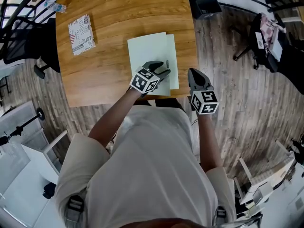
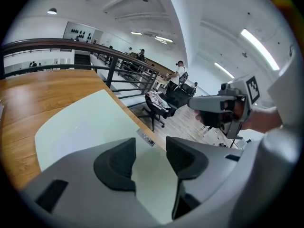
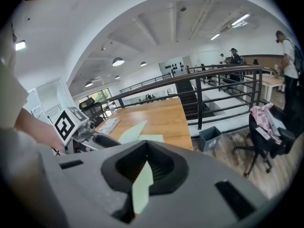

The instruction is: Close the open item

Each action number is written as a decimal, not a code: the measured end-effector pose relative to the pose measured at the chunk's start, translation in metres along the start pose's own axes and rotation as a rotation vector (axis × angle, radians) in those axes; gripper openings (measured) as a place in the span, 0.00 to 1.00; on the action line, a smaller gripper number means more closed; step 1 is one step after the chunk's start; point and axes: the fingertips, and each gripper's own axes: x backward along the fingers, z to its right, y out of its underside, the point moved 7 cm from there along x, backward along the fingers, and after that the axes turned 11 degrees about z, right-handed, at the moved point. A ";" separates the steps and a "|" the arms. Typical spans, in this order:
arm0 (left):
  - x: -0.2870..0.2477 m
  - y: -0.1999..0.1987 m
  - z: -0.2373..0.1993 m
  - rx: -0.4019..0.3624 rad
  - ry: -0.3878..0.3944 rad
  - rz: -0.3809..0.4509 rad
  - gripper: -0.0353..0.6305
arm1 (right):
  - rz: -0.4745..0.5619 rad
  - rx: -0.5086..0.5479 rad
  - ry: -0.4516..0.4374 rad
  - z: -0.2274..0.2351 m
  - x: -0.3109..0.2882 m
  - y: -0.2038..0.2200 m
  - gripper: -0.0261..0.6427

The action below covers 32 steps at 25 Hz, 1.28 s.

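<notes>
Should the left gripper (image 1: 161,69) press down off-centre, the likely fault is that the thin top leaf skids instead of settling. That would leave the folder (image 1: 149,49) skewed or pushed over the near edge of the table (image 1: 118,13).

1. Booklet (image 1: 81,34), far left: small rectangle with a printed cover, flat on the table, well apart from the work.
2. Table: smooth wood-grain top.
3. Folder: pale green, thin matt card, rectangular. It lies at the middle of the table's near edge. The upper leaf sits offset, with a lower leaf showing along its right side, so it looks almost shut but not squared.
4. Left gripper: grey shell, dark ribbed pads. The jaws are moderately apart over the folder's near part and grip nothing.
5. Right gripper (image 1: 194,76): same make, by the table's right near corner, beside the folder. The jaws are closed with a pale green strip (image 3: 141,184) between the pads. Whether that strip belongs to the folder cannot be told; if it does, a pull could crease or tear it.
</notes>
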 end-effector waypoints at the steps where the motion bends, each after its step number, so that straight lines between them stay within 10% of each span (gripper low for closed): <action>1: -0.004 0.001 0.000 -0.001 0.002 -0.009 0.34 | -0.001 -0.003 0.002 0.001 0.000 0.001 0.04; 32: -0.086 0.039 -0.016 -0.038 -0.019 -0.219 0.35 | -0.024 -0.082 0.040 0.033 0.003 0.029 0.04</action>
